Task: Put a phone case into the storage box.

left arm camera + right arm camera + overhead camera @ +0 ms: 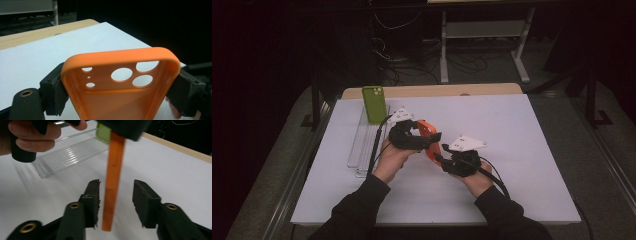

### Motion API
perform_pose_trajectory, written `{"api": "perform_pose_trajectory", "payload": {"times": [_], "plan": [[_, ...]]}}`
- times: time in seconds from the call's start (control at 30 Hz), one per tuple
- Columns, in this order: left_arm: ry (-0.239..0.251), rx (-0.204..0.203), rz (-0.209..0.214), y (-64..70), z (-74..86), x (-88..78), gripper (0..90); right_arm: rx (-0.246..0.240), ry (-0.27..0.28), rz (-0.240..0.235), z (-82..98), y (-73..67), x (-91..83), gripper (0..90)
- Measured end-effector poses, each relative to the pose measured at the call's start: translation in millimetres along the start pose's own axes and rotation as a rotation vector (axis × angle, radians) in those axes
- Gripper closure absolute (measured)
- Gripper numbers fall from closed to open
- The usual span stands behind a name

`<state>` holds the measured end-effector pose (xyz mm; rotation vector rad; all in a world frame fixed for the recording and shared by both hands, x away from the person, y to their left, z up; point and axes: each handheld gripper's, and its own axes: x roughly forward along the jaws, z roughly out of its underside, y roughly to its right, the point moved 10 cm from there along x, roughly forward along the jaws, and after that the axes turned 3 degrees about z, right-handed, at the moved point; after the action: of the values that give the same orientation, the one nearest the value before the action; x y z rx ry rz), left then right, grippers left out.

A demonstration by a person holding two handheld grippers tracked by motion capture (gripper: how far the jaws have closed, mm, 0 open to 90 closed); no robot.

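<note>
In the high view, the white counter (512, 150) stands in a dark room; the left gripper (428, 142) and the right gripper (438, 159) meet at the orange phone case (428, 131).

In the left gripper view, the case is clamped between its pads, with the lower end cut off.

In the right gripper view, the jaws stand apart around the case edge without pressing it. Beyond them lies a blurred clear tray (70, 156).
</note>
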<state>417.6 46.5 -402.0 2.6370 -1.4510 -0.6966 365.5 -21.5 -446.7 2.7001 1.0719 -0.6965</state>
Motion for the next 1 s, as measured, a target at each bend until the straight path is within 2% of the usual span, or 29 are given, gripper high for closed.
{"api": "perform_pose_trajectory", "payload": {"times": [0.07,0.13,0.3,0.4,0.6,0.73,0.8,0.93,1.0], "plan": [[-0.011,0.016,-0.003,-1.9,0.4,-1.6,16.0,-0.005,0.004,-0.02,0.7,3.4,-4.6,44.9],[-0.012,0.009,0.0,-1.6,0.4,-2.6,16.0,-0.016,-0.004,-0.032,2.9,7.5,-8.5,37.3],[-0.008,0.012,-0.006,-1.9,-0.4,-4.5,16.0,-0.01,-0.045,-0.029,14.3,19.0,-17.1,19.9],[-0.001,0.014,-0.004,-2.1,-1.9,-6.3,16.0,-0.021,-0.049,-0.003,22.0,24.6,-21.0,13.0],[0.007,0.005,-0.009,-4.5,-6.5,-13.5,16.0,-0.009,-0.013,-0.007,35.4,35.4,-35.7,6.9],[0.017,0.008,-0.014,-6.3,-10.1,-15.4,16.0,0.0,-0.017,0.021,47.5,44.2,-46.1,0.1],[0.007,0.012,-0.021,-7.1,-11.5,-17.2,15.9,0.007,-0.015,0.043,52.5,50.0,-51.1,0.0],[0.02,0.013,-0.029,-10.6,-18.7,-21.1,15.9,0.038,-0.011,0.053,59.8,56.1,-58.9,0.0],[0.03,0.015,-0.032,-11.3,-21.8,-22.3,15.9,0.034,-0.01,0.065,62.8,58.8,-61.7,0.0]]}}
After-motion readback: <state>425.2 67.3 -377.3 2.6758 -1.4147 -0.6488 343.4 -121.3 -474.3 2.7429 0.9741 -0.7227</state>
